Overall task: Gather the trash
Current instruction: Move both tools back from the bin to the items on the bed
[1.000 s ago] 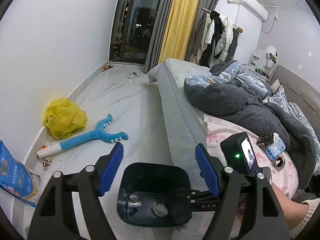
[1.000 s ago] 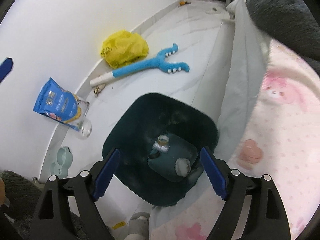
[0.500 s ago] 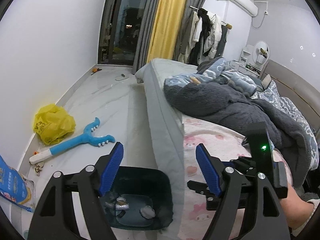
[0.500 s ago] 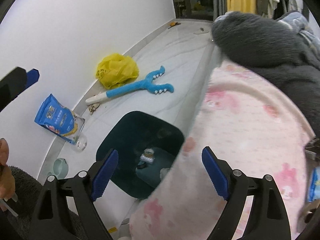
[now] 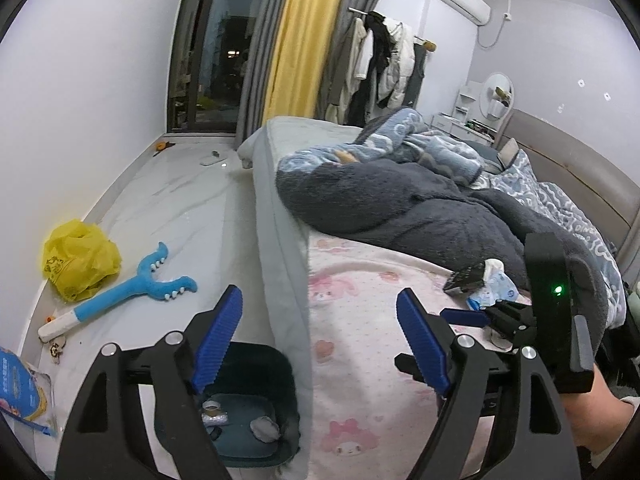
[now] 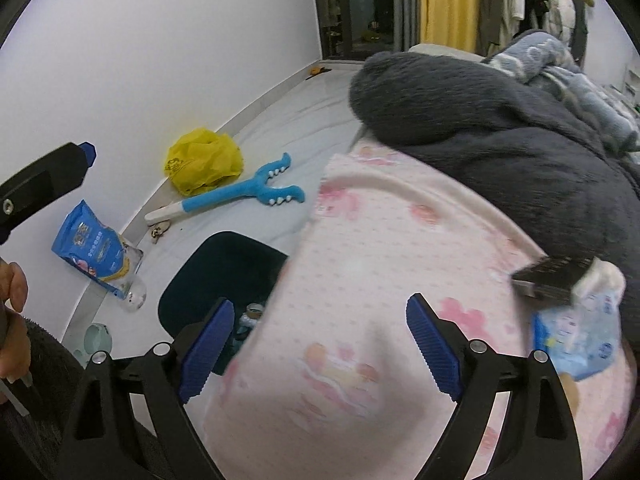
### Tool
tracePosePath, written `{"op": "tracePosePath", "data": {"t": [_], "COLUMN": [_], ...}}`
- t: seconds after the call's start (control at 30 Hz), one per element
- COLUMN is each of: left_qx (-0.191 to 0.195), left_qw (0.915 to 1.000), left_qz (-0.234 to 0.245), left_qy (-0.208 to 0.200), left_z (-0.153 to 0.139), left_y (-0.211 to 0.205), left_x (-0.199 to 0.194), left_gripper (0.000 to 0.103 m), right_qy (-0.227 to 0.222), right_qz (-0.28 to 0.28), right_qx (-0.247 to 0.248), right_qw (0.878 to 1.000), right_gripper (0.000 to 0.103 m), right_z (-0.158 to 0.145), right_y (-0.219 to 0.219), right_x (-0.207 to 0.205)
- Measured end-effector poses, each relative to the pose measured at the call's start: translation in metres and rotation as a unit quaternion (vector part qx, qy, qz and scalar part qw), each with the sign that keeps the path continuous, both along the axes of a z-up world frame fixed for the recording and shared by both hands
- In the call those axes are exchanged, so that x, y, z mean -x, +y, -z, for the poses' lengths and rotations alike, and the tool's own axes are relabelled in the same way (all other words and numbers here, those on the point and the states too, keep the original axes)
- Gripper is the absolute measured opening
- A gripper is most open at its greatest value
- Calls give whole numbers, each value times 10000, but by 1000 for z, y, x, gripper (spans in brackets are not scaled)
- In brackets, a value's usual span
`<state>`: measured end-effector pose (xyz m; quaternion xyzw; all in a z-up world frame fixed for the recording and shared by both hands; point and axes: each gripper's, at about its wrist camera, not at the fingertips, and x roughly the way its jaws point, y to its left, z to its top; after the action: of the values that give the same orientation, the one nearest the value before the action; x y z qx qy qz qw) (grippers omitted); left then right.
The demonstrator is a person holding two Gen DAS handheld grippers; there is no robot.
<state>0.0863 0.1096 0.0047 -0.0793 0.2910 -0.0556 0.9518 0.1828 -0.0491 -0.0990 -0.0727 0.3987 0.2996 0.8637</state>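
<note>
A dark teal trash bin (image 5: 276,392) stands on the floor beside the bed, with a tape roll and crumpled scraps inside; it also shows in the right wrist view (image 6: 216,272). On the pink sheet (image 5: 360,340) lie a blue-and-white wrapper (image 6: 576,340) and a black rectangular object (image 6: 552,278); the wrapper also shows in the left wrist view (image 5: 494,288). My left gripper (image 5: 320,344) is open and empty above the bed edge. My right gripper (image 6: 320,348) is open and empty over the sheet, left of the wrapper.
On the floor by the wall lie a yellow plastic bag (image 5: 78,258), a blue toy grabber (image 5: 132,292) and a blue snack bag (image 6: 94,250). A dark grey fleece blanket (image 5: 400,208) and a blue blanket cover the bed. Clothes hang at the far wall.
Both grippers have risen and swung right, from over the bin to over the bed. The wrapper and black object have come into the right wrist view. Both grippers stay open.
</note>
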Motion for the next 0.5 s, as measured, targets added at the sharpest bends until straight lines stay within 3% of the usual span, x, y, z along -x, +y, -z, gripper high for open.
{"op": "tracePosePath", "data": {"t": [0.5], "left_qx": [-31], "left_qw": [9989], "left_qz": [458], "left_qy": [87], "left_z": [4], "left_y": [-58], "left_x": [-15], "left_gripper": [83], "right_qy": [-430], "right_qz": [328], "right_qx": [27], "right_qw": [9985], "right_gripper": [91], "right_z": [-14], "right_y": [-73], "right_x": [15]}}
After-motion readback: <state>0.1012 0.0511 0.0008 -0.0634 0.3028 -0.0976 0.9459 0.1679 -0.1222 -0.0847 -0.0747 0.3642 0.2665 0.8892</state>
